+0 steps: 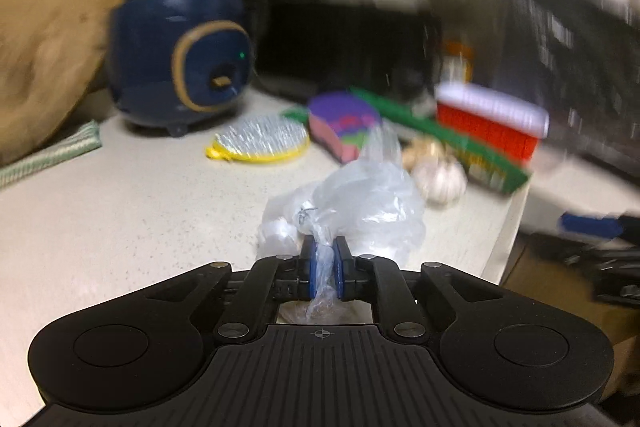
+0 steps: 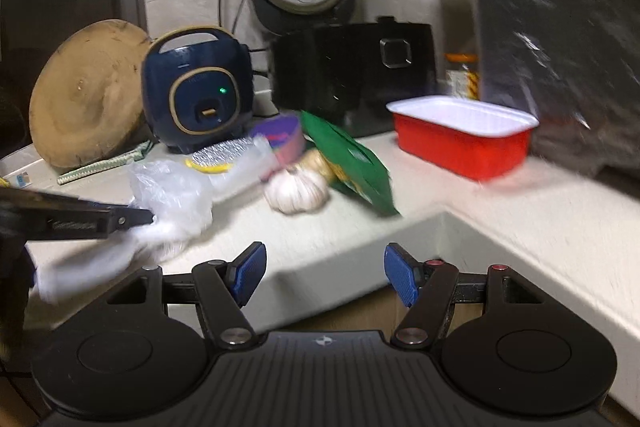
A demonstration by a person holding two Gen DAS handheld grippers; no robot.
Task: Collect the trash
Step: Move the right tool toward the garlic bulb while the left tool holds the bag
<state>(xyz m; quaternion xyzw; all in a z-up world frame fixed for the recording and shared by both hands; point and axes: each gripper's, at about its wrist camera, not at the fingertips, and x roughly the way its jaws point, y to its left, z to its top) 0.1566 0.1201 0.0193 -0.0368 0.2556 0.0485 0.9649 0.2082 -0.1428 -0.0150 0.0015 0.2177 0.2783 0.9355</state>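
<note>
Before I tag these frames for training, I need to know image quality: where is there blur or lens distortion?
Left wrist view: background smeared by motion, the red tray and blue cooker soft, while the left tongs, shut on the plastic bag, stay sharp. Right wrist view: sharper at centre, smear at the right edge, the counter bent by the fisheye.

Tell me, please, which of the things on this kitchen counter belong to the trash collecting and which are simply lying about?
Part of the job:
- clear plastic bag, pinched in the left hand-held gripper
- green packet, likely trash
- right hand-held gripper, open, holding nothing

Just lying about:
- blue rice cooker
- garlic bulb
- round wooden board
- red tray
</note>
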